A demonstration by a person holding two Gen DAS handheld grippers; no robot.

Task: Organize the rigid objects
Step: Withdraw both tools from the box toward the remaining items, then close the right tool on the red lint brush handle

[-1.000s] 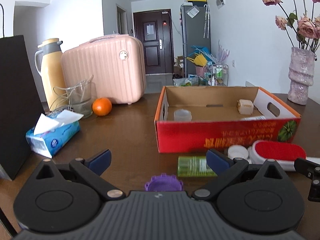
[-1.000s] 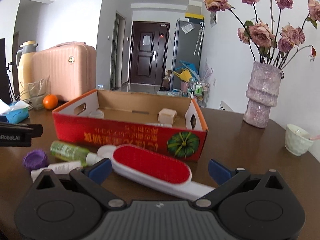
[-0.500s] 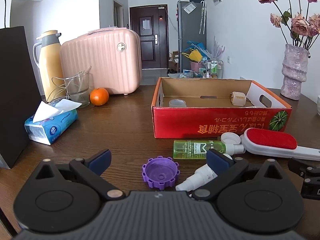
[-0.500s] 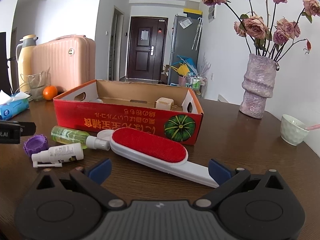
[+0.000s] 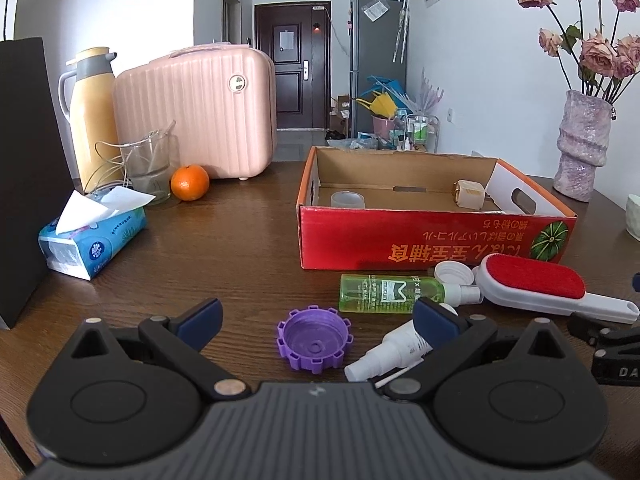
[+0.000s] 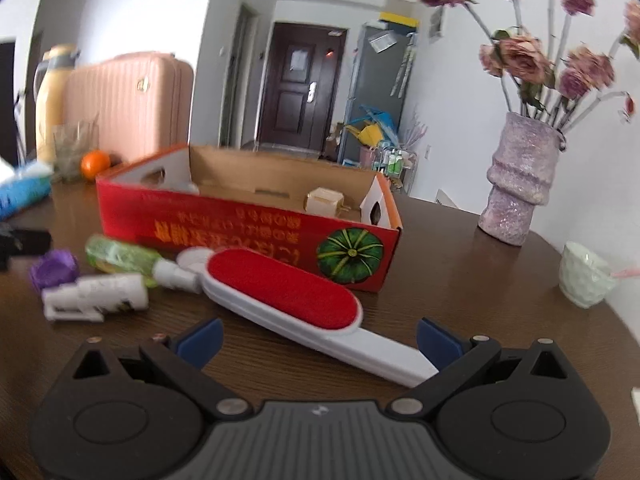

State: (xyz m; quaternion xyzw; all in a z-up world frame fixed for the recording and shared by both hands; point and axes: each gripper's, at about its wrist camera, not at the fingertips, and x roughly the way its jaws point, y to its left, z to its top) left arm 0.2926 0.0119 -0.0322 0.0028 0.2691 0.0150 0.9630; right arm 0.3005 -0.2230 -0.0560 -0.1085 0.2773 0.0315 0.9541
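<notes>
1. The left tool (image 5: 316,316) is hovering low over the surface (image 5: 224,248) with its fingers spread apart and gripping nothing; the purple cap (image 5: 314,338) is lying between them, just ahead. Closing off-centre is likely to squirt the shallow, ridged cap sideways rather than seat it.
2. The white spray bottle (image 5: 394,350) is lying against the left tool's right-hand finger (image 5: 436,318). Any forward push is risking rolling it, or trapping it together with the cap.
3. The right tool (image 6: 318,334) is also standing apart and empty, with the lint brush (image 6: 296,296) handle running between its fingers. A grip on the thin handle end is inviting the heavy red head to droop and twist.
4. The brush head is touching the green spray bottle (image 6: 124,256) and a white lid (image 6: 192,258) ahead-left, so dragging is likely to scatter them.
5. The red cardboard box (image 6: 240,228) is standing just beyond; its near wall could be catching a low carry.
6. The right view is blurring, so aiming is uncertain.
</notes>
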